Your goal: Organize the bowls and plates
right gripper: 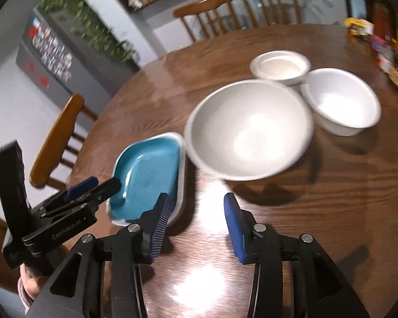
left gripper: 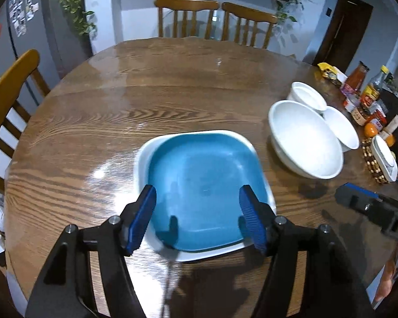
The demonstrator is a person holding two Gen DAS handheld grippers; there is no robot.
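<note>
- Left gripper (left gripper: 197, 221) hanging spread wide, holding nothing; blue plate (left gripper: 207, 188), nested in white plate (left gripper: 143, 159), lying between its fingers, likely for stacking.
- Right gripper (right gripper: 196, 229) gaping empty; large bowl (right gripper: 249, 129) sitting just ahead, likely next.

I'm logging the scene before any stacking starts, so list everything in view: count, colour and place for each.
blue plate: 1, teal-blue, square, stacked on the white plate, table's near side
white plate: 1, white, square, under the blue plate
large bowl: 1, white, right of the plates
medium bowl: 1, white, right of and beyond the large bowl
small bowl: 1, white, farthest of the three
table: 1, brown wood, round
chairs: 3, wooden, two at the far side, one left
bottles and packets: several, mixed colours, table's right edge
left gripper: open, over the plates
right gripper: open, over bare table
</note>
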